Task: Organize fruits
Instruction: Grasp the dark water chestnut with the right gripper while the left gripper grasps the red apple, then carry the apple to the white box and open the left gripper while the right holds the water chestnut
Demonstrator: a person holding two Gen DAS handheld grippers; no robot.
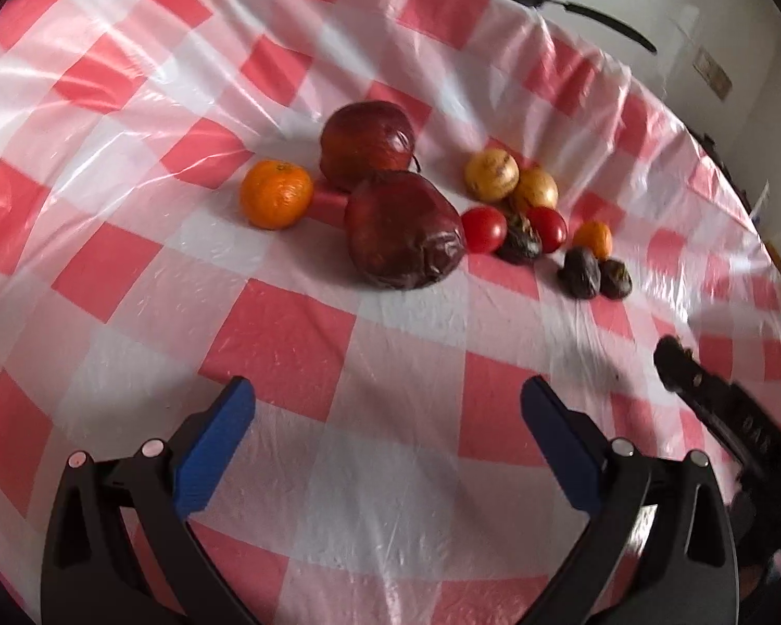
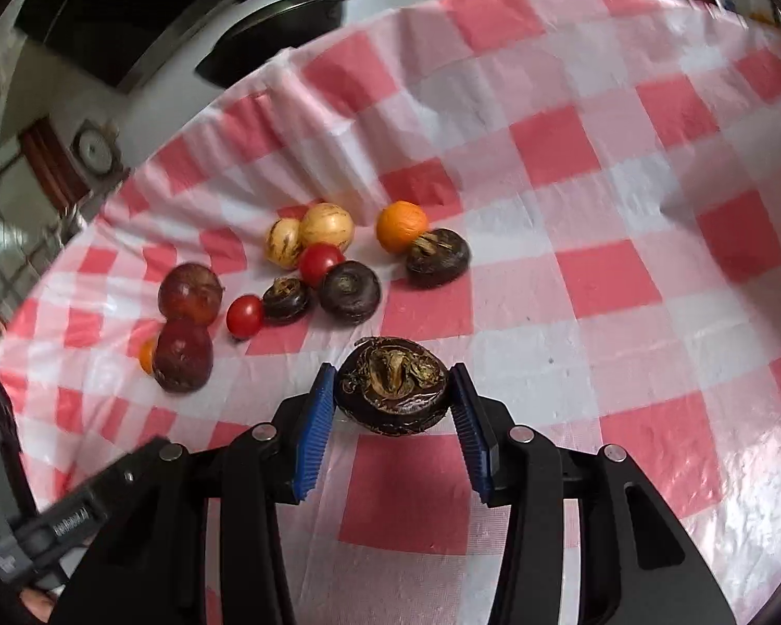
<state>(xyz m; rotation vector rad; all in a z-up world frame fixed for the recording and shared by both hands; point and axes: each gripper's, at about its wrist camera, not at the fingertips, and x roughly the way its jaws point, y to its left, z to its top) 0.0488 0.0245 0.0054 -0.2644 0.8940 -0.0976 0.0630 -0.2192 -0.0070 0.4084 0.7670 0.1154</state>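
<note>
My right gripper (image 2: 393,398) is shut on a dark, wrinkled round fruit (image 2: 390,377), held just above the checked tablecloth (image 2: 599,271). Further back lie three similar dark fruits (image 2: 350,291), two cherry tomatoes (image 2: 244,315), two yellow striped fruits (image 2: 328,226), a small orange (image 2: 401,226) and two dark red apples (image 2: 182,357). My left gripper (image 1: 388,385) is open over bare cloth, short of the nearer apple (image 1: 403,229). A mandarin (image 1: 276,194) sits to the left of the apples, and the tomatoes (image 1: 483,229) and the yellow fruits (image 1: 491,174) to their right.
The red and white cloth (image 1: 286,344) covers a round table whose far edge drops off. Beyond it are a dark pan (image 2: 286,10) and a wall. The right gripper's body (image 1: 713,406) enters the left wrist view at its right edge.
</note>
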